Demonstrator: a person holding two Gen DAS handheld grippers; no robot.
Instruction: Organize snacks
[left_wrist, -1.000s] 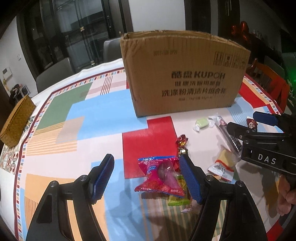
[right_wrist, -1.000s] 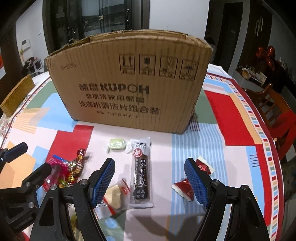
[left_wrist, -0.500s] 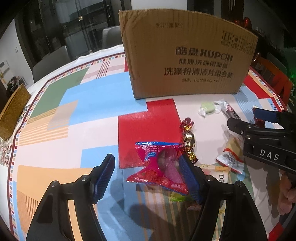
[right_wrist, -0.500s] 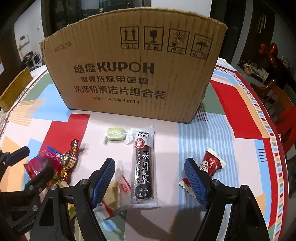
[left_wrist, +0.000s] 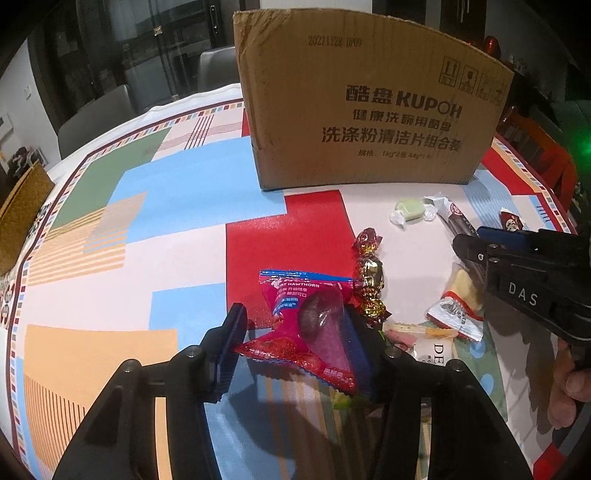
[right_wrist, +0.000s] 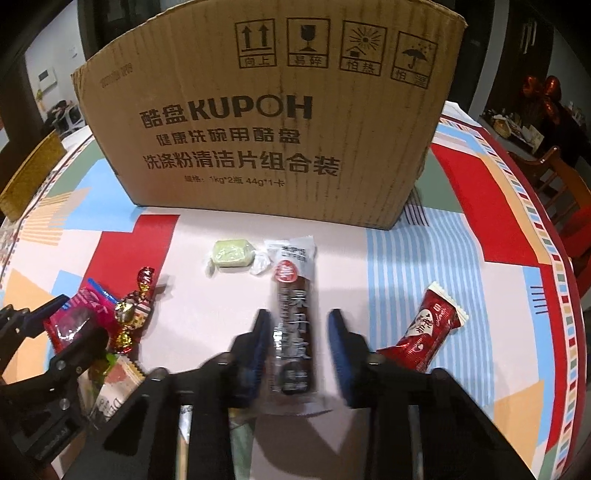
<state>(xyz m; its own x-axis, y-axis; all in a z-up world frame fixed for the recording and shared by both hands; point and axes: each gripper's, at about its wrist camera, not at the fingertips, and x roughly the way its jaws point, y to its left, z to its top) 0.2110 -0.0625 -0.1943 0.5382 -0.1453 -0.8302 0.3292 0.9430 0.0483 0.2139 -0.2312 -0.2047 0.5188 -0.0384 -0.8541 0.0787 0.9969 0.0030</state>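
A red hawthorn packet (left_wrist: 291, 295) sits between the jaws of my left gripper (left_wrist: 293, 321), which are closing. Its edges meet both pads and its right side is bent up against one. The same packet (right_wrist: 74, 325) shows at the left in the right wrist view. My right gripper (right_wrist: 298, 321) is blurred; it has shut on a long dark fruit-leather bar (right_wrist: 291, 280) that lies lengthwise toward the cardboard box (right_wrist: 258, 110). In the left wrist view the right gripper (left_wrist: 476, 240) shows its fingers close together over that bar.
The cardboard box (left_wrist: 369, 110) stands behind the snacks. Loose on the tablecloth are a green candy (right_wrist: 231, 253), a gold-and-red foil candy (left_wrist: 369, 273), a small red packet (right_wrist: 428, 332) and a pale yellow packet (left_wrist: 458, 295). A wicker basket (left_wrist: 18, 221) sits far left.
Both pairs of jaws have closed in, the left around the red packet and the right around the dark bar. Both views have dipped slightly closer to the table.
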